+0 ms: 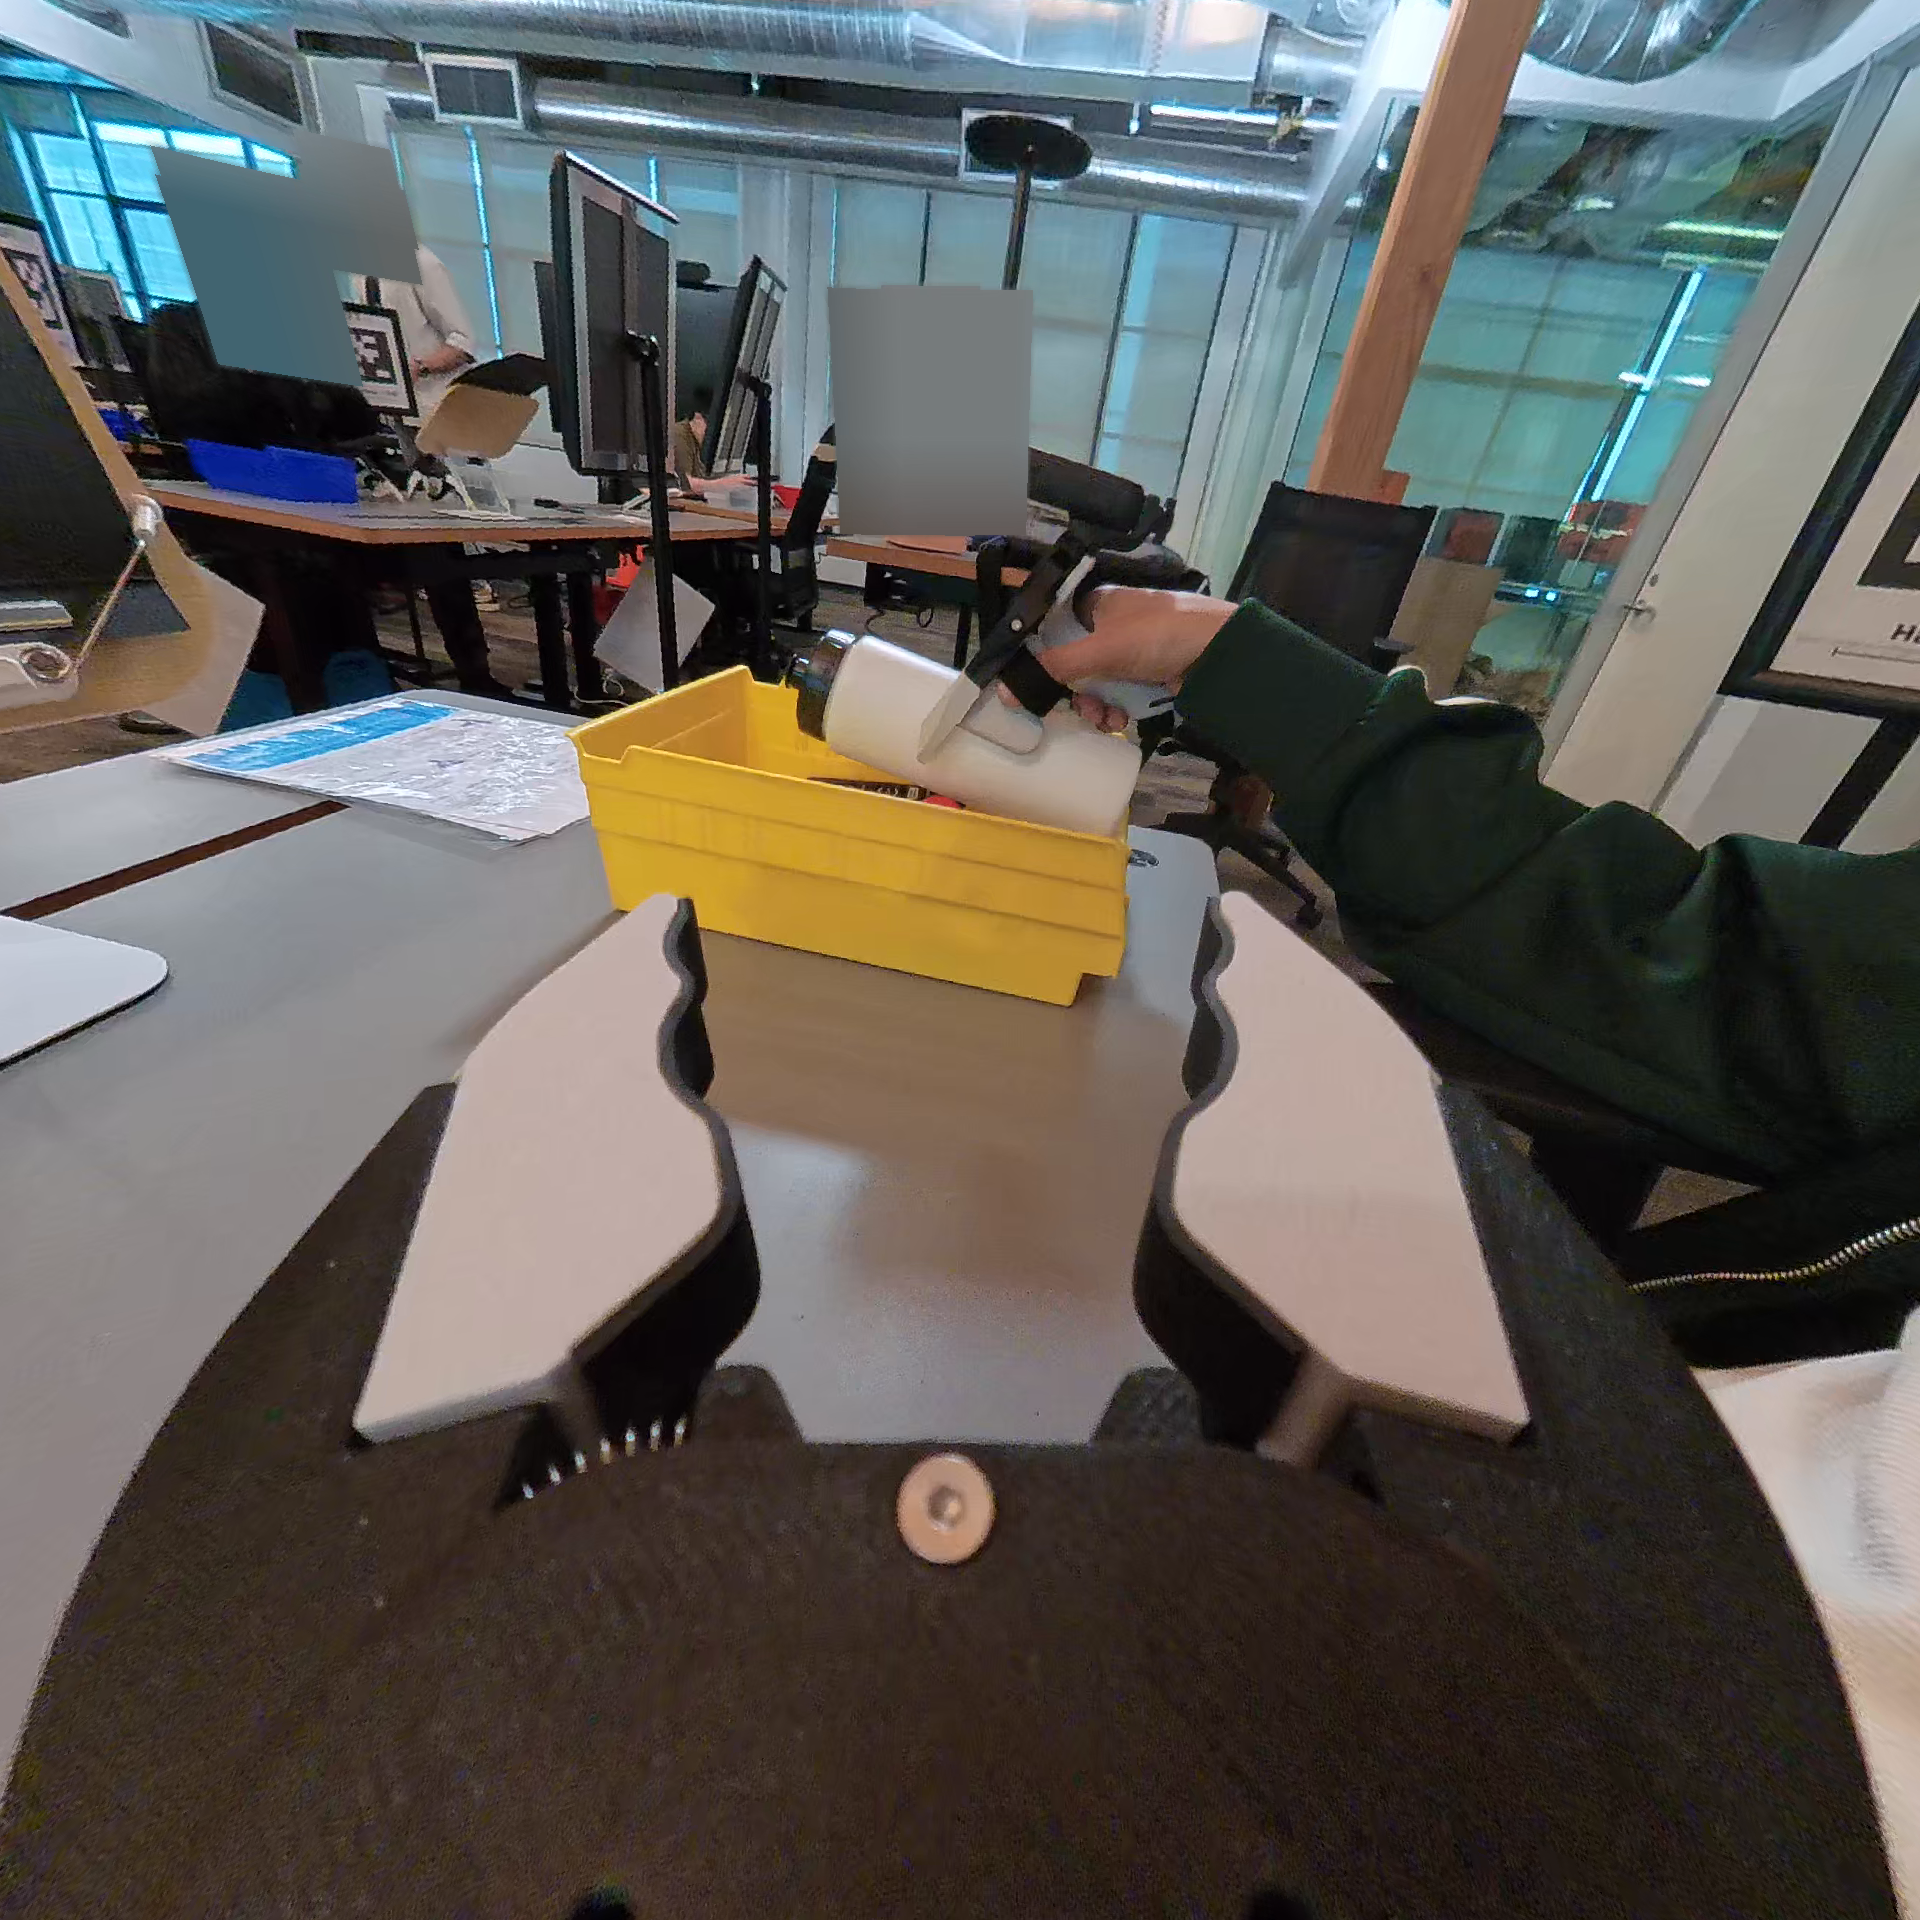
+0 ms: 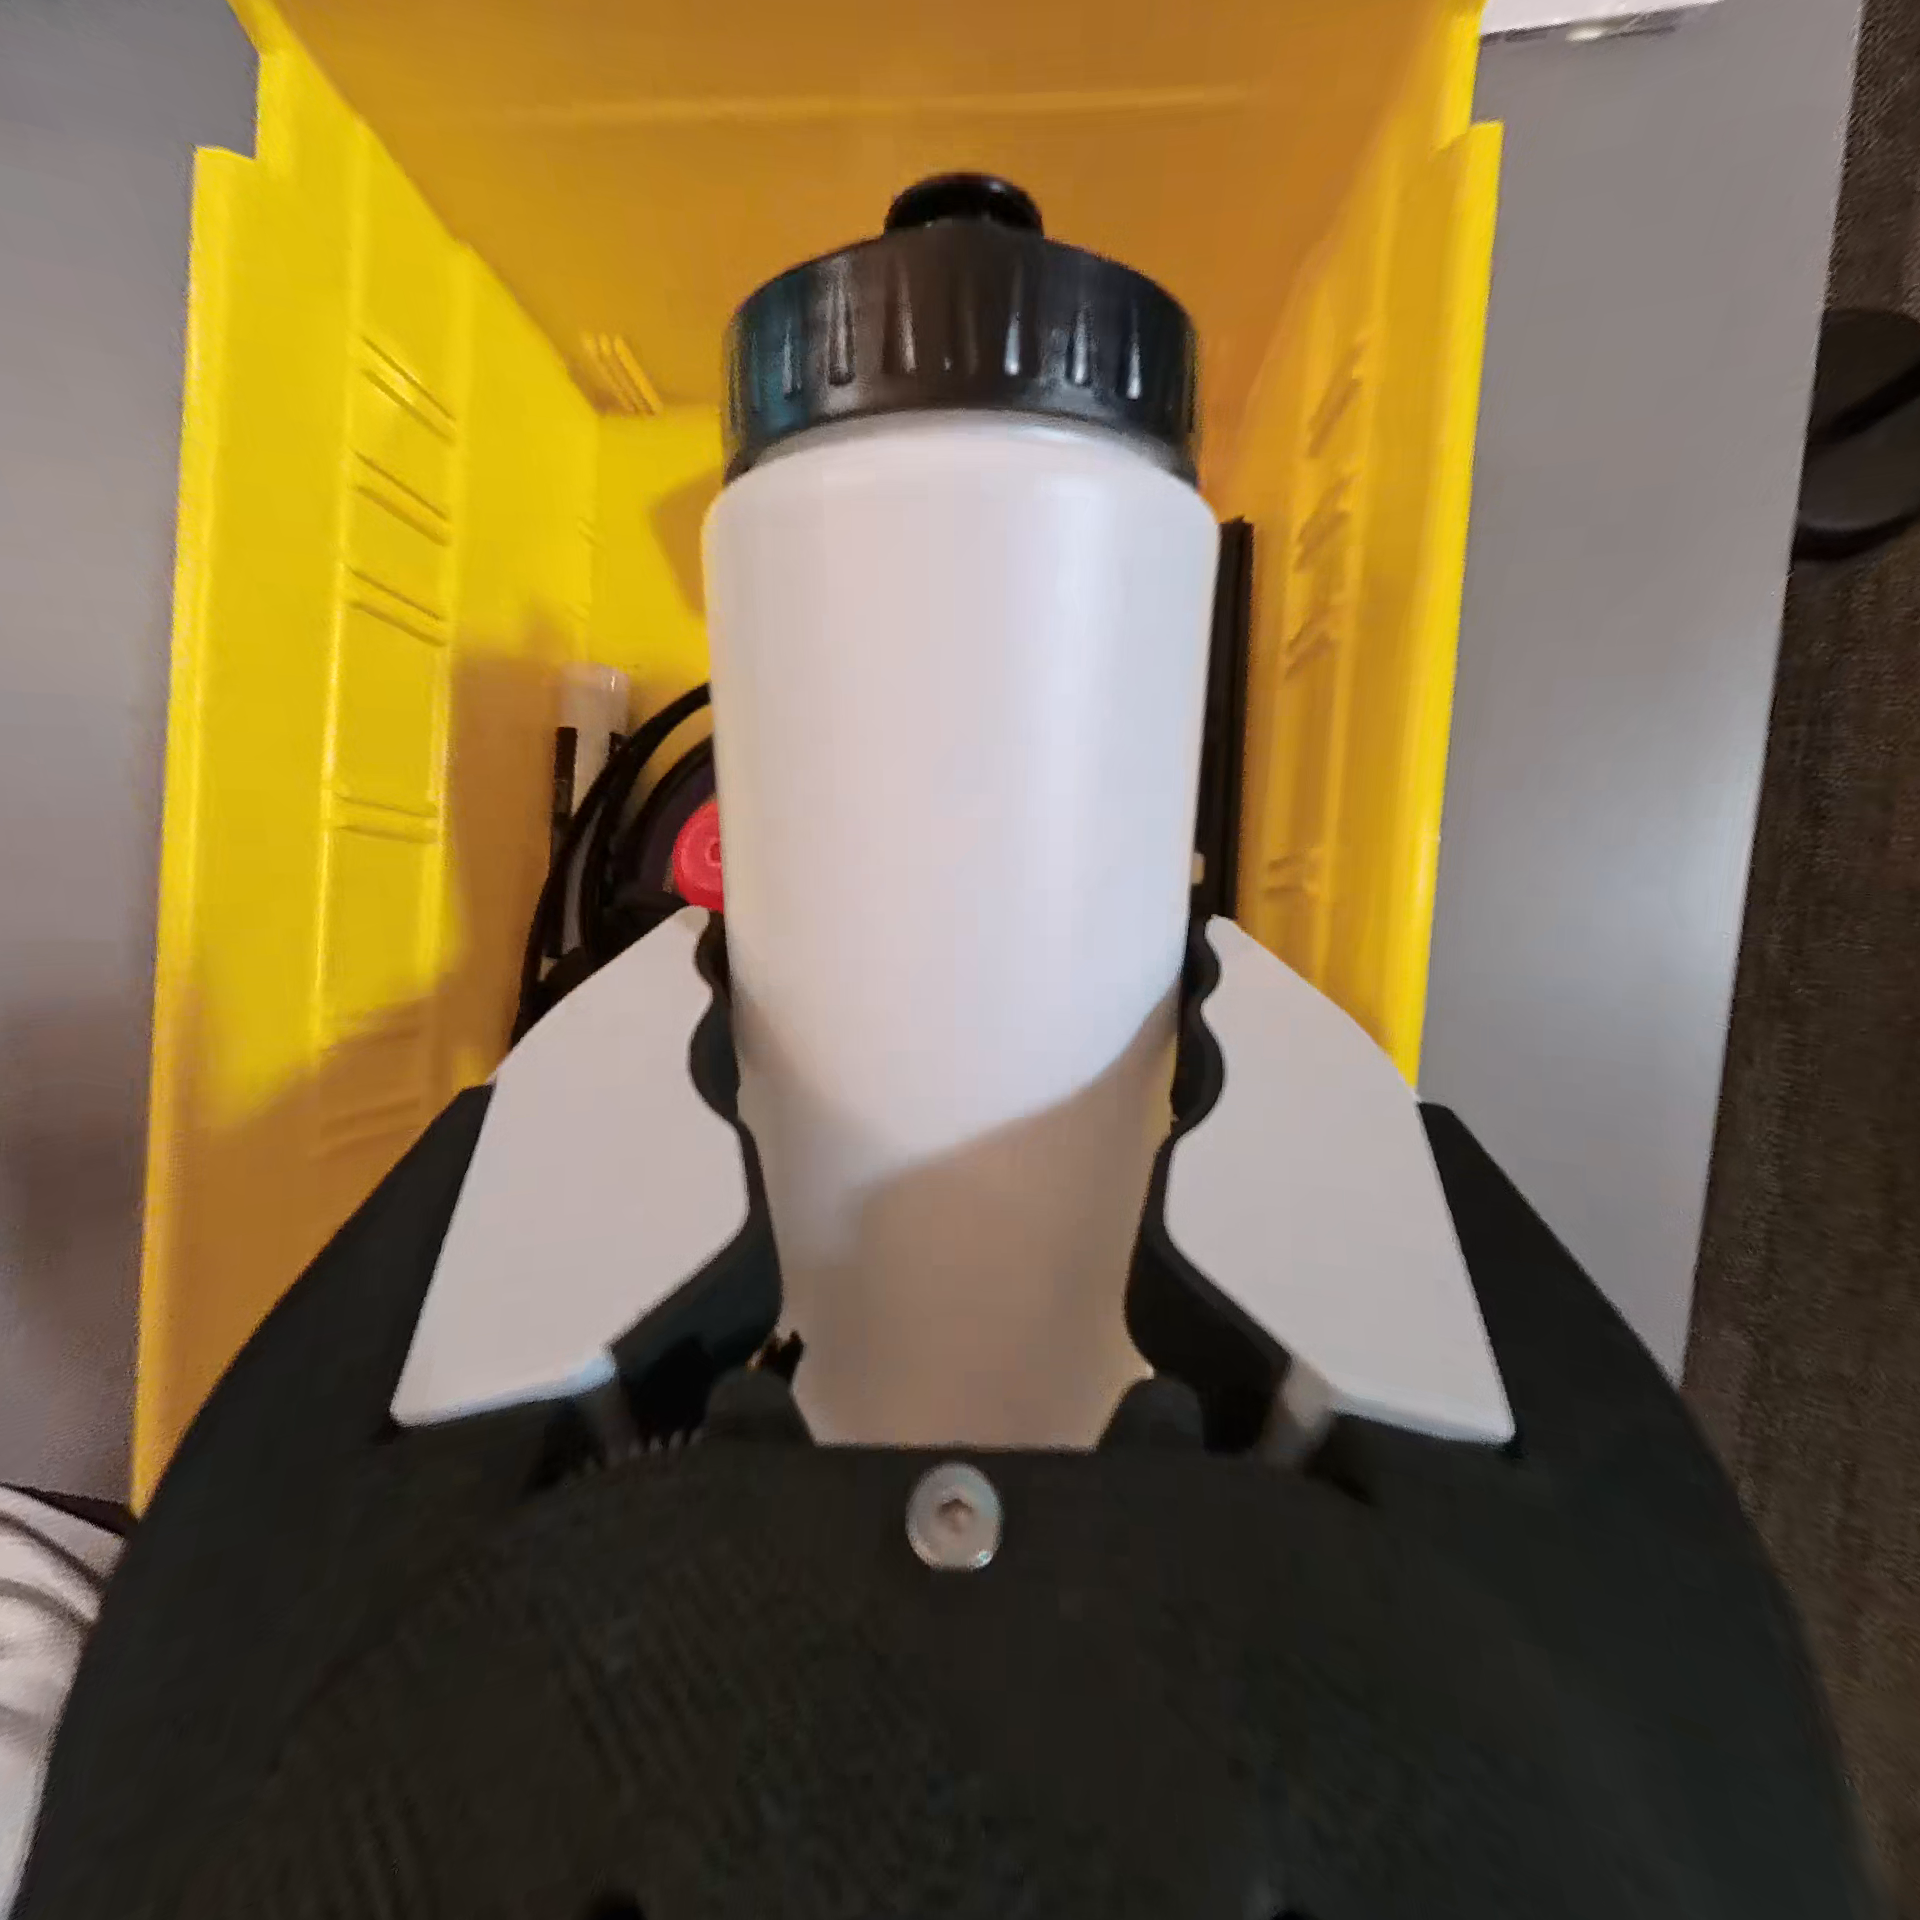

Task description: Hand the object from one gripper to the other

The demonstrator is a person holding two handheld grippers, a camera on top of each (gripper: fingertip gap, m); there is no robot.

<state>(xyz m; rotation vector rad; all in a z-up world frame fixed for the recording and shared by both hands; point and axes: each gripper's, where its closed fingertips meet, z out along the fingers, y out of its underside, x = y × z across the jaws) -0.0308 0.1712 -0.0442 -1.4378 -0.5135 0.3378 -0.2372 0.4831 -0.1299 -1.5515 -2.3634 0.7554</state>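
Your smooth white plastic bottle (image 2: 956, 790) with its ribbed black cap sits mid-frame, clamped by your right gripper (image 2: 956, 997) over the glossy yellow bin (image 2: 312, 644). Your left gripper (image 1: 951, 966), lower centre, gapes wide and empty above the matte grey table (image 1: 260, 1039).

Bright, even overhead office light; soft glare on my table (image 1: 935, 1174); fisheye bending at edges; motion blur around the yellow bin (image 2: 312, 727).

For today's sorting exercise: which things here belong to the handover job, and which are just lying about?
Job:
white bottle
right gripper, shut on it
left gripper, open

Lying about:
yellow bin
papers
red-capped item in the bin
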